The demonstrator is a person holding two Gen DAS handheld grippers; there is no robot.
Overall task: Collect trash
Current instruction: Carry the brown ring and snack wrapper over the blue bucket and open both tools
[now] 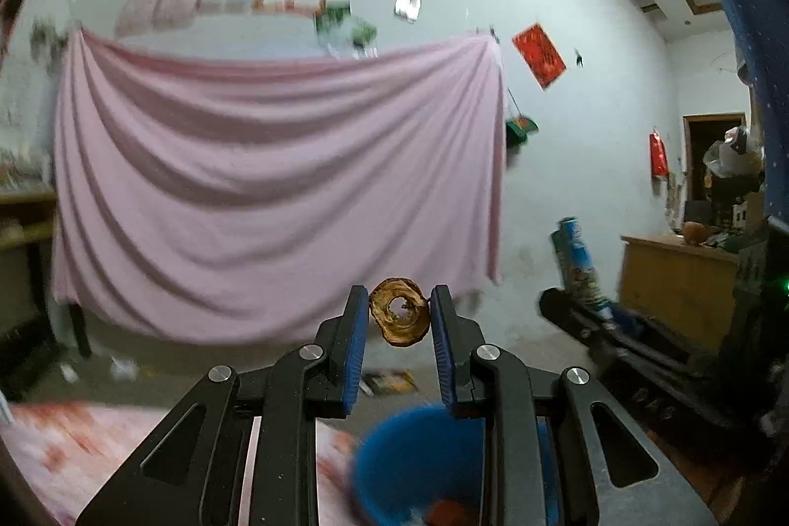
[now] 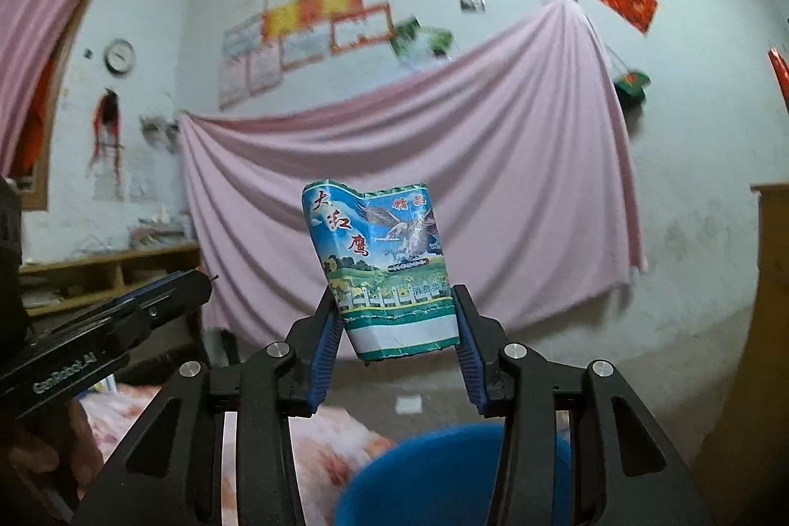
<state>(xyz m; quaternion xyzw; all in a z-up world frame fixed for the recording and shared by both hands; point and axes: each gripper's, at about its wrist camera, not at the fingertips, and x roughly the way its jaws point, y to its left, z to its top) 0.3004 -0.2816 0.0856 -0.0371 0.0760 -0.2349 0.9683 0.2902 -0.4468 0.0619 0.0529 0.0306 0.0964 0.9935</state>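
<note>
Both grippers carry trash above a blue bin.

Left wrist view: the left gripper (image 1: 399,314) is clamped on a dried brown ring of peel (image 1: 398,312), pinched between its blue pads and held in the air before a pink sheet (image 1: 276,181) on the wall; the blue bin (image 1: 419,462) lies blurred just below; right wrist view: the right gripper (image 2: 398,329) grips a crushed printed paper tube (image 2: 384,264) by its lower end, upright, slightly tilted; the bin's rim (image 2: 444,472) shows beneath.
</note>
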